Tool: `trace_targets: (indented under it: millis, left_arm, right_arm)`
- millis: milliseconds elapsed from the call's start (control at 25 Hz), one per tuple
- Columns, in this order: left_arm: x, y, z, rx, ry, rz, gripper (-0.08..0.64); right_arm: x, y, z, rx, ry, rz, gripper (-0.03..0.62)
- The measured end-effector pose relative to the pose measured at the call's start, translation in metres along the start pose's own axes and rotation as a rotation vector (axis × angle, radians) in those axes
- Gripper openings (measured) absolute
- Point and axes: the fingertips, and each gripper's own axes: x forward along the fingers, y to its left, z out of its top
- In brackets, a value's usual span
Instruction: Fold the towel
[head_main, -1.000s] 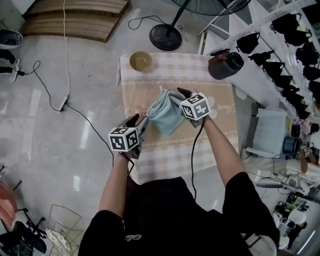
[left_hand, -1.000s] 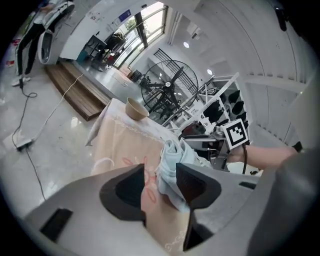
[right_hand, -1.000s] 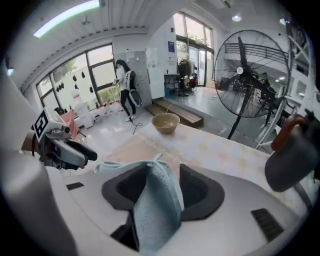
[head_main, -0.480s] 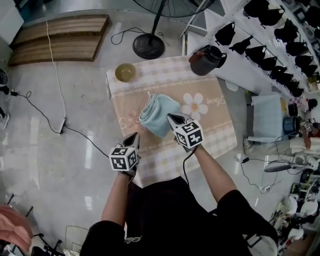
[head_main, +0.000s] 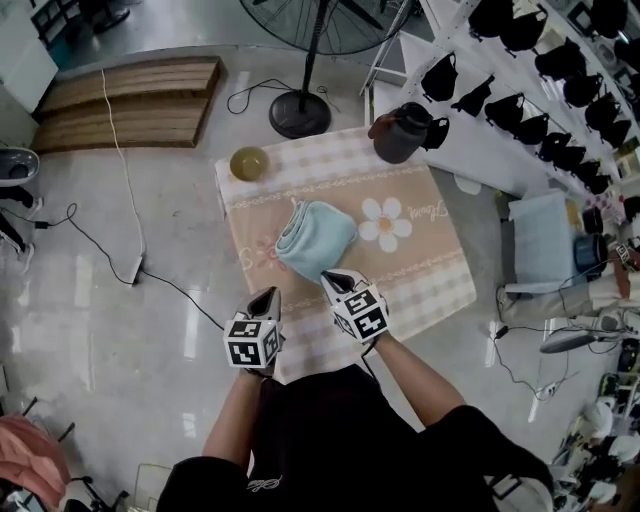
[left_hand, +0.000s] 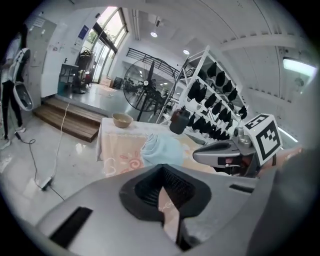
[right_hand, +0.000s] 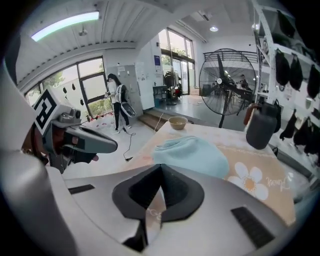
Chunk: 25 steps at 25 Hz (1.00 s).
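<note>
Currently the left gripper and the right gripper both have their fingers fully together with nothing between them; each gripper view shows only a sliver of the tablecloth through the closed tips. The towel lies as a soft, rounded, folded bundle on the cloth, ahead of both sets of fingertips. It is near the right tips but clear of them, and further ahead and to the right of the left tips, which sit near the left edge of the table. The fold appears finished or nearly so, so the main hazard is likely disturbance of the bundle. The layers look puffy rather than flat, and may spring open if left unpressed. If closed fingers advance into the bundle's near edge, they would probably push it away rather than grip it, sliding it toward the bowl and the dark jug beyond it. Any regrasp requires the fingers to be spread first. If they close low on the near edge, they may pinch the tablecloth together with the towel and drag the cloth. Gripping only the top layer would probably unroll the fold when lifted.
</note>
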Motion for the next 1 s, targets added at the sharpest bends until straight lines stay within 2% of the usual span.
trace_targets:
  millis: [120, 200, 480, 640, 800, 1000]
  left_arm:
    - [-0.018, -0.007, 0.021, -0.027, -0.072, 0.061, 0.005]
    - [-0.029, -0.020, 0.044, -0.017, -0.123, 0.090, 0.005]
    - [-0.066, -0.074, 0.146, 0.116, -0.312, 0.153, 0.005]
    - [-0.088, -0.103, 0.191, 0.171, -0.435, 0.179, 0.005]
    - [-0.108, -0.132, 0.196, 0.201, -0.469, 0.174, 0.005]
    - [-0.127, -0.134, 0.210, 0.213, -0.540, 0.211, 0.005]
  right_arm:
    - [-0.020, 0.002, 0.026, -0.070, -0.059, 0.012, 0.002]
    - [-0.039, -0.001, 0.051, -0.094, -0.120, 0.012, 0.001]
    - [-0.109, -0.009, 0.136, -0.088, -0.335, 0.003, 0.001]
    - [-0.157, -0.012, 0.180, -0.110, -0.490, -0.003, 0.000]
    - [-0.201, -0.003, 0.194, -0.138, -0.575, -0.009, 0.001]
    - [-0.225, -0.013, 0.201, -0.141, -0.655, -0.057, 0.002]
